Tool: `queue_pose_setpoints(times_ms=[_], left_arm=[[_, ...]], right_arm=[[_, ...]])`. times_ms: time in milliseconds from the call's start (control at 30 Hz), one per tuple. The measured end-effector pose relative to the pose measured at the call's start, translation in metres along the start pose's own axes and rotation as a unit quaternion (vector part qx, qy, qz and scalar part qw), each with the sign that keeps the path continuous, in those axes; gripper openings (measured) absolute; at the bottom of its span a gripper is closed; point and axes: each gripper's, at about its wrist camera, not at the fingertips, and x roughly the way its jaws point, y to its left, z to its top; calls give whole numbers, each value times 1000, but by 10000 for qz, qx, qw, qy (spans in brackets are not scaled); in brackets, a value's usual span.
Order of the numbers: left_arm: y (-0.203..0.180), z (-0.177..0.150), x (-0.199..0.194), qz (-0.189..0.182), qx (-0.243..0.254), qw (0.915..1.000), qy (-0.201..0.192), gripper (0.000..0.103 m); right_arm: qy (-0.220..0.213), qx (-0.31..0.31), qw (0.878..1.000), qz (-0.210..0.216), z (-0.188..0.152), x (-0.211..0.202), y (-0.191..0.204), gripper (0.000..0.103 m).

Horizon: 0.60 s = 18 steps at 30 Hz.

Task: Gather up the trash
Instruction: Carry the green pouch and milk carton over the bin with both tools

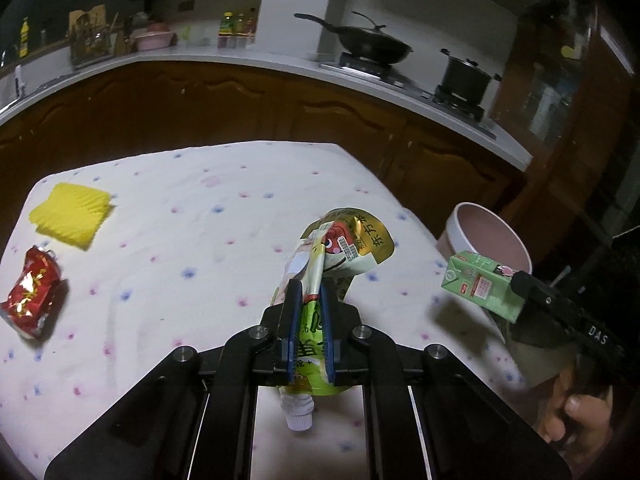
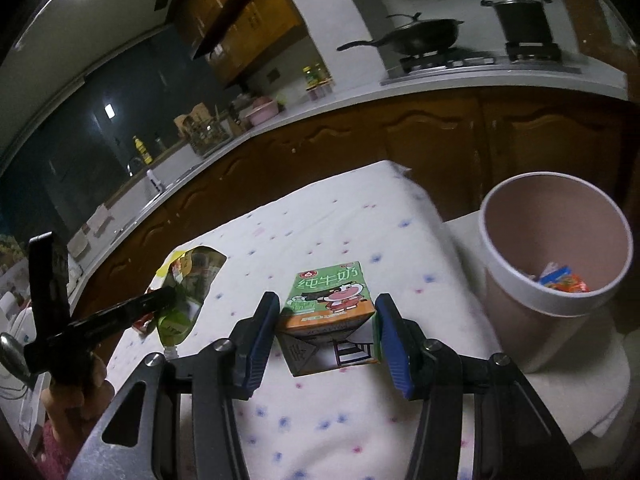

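We hold two pieces aloft: our left gripper (image 1: pixel 308 312) is clamped on a green drink pouch (image 1: pixel 340 252), spout hanging down; our right gripper (image 2: pixel 326 332) is clamped on a green milk carton (image 2: pixel 332 304); just beyond the table's right edge stands the pink bin (image 2: pixel 516 280), some wrappers already inside, its mouth unobstructed; farther left, a crushed red can (image 1: pixel 32 300) and a yellow sponge (image 1: pixel 72 214) lie on the flowered tablecloth (image 1: pixel 200 220), uncollected.
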Motion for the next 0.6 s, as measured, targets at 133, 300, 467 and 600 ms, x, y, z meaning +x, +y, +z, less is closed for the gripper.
queue_pose_setpoints(times_ms=[133,300,467,600], left_arm=[[-19,3,4,-126,93,9999,19,8],[-41,5,9,-249,234,9994,40,8],[-59,9,13,-350,352,9988,56,8],[-73,14,18,-404,478,9980,71,8]], right_arm=[[-112,82,9998,-132,1,-13,-13,51],[-272,178,9991,-264,4,-30,-28,51],[-394,266,9981,-384,6,-43,-43,51],[-493,330,9971,-469,9,-51,-53,51]])
